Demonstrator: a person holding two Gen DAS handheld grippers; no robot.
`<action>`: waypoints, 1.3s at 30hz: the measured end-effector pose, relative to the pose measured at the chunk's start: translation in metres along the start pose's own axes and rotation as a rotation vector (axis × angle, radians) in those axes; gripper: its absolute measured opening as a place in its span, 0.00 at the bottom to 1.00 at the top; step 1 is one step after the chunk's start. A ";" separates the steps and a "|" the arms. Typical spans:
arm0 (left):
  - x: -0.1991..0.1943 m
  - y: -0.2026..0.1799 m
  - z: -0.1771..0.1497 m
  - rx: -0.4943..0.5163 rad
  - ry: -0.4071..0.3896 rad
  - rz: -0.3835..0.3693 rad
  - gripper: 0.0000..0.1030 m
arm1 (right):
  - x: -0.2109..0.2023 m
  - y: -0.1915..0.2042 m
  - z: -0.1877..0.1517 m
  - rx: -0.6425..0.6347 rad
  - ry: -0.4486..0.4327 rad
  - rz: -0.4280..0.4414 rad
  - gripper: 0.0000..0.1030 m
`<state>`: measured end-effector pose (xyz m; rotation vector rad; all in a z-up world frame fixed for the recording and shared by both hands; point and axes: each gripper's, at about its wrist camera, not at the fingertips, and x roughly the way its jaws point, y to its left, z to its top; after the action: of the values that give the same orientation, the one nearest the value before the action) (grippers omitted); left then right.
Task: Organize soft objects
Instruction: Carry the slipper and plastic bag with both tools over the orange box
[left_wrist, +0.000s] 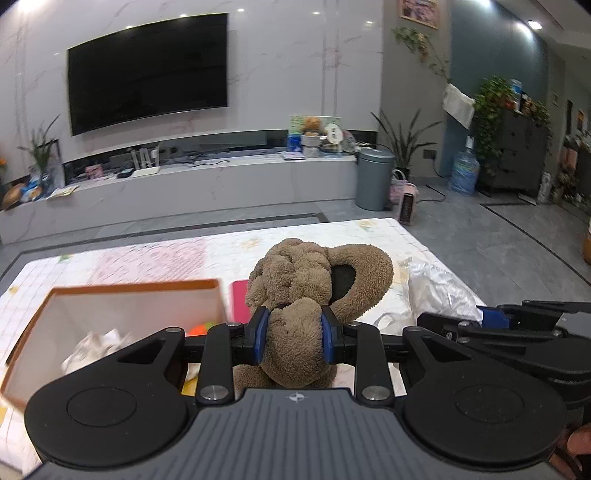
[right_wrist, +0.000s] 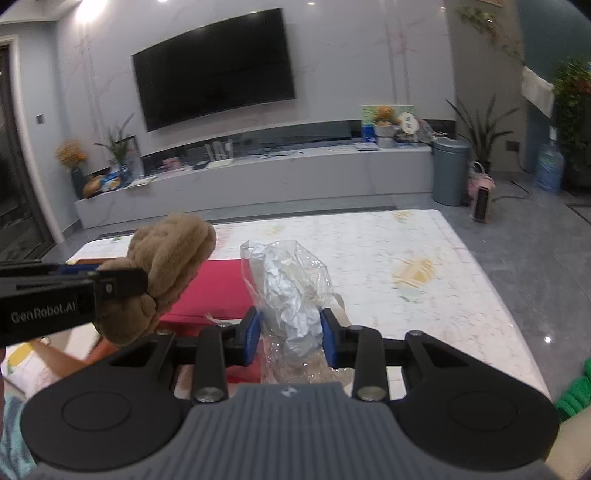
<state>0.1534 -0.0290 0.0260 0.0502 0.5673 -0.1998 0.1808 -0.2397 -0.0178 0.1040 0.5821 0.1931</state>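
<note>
Left tool (left_wrist: 295, 336) clenches a brown plush toy (left_wrist: 314, 280) aloft; right tool (right_wrist: 290, 338) grips a crumpled plastic bag (right_wrist: 288, 288).

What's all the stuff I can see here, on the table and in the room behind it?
plush toy: one, brown, held above the table in the left gripper
plastic bag: one, clear and crinkled with silvery contents, in the right gripper
box: one, open, orange rim, on the table at left, with white and orange items inside
red lid: one, flat on the table
table: one, pale patterned cover
TV: one, black, on the wall
bin: one, grey, on the floor
water jug: one, blue, on the floor
left gripper: black, blue fingers, shut
right gripper: black, blue fingers, shut
</note>
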 end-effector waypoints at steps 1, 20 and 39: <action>-0.004 0.004 -0.002 -0.008 -0.003 0.007 0.31 | -0.003 0.007 -0.001 -0.010 -0.002 0.009 0.32; -0.053 0.119 -0.009 -0.166 -0.072 0.204 0.31 | -0.006 0.113 0.020 -0.085 -0.027 0.274 0.33; 0.016 0.211 -0.031 -0.186 0.120 0.273 0.31 | 0.122 0.208 0.049 -0.223 0.108 0.355 0.33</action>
<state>0.1928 0.1785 -0.0108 -0.0414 0.6898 0.1229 0.2759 -0.0127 -0.0108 -0.0203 0.6431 0.6092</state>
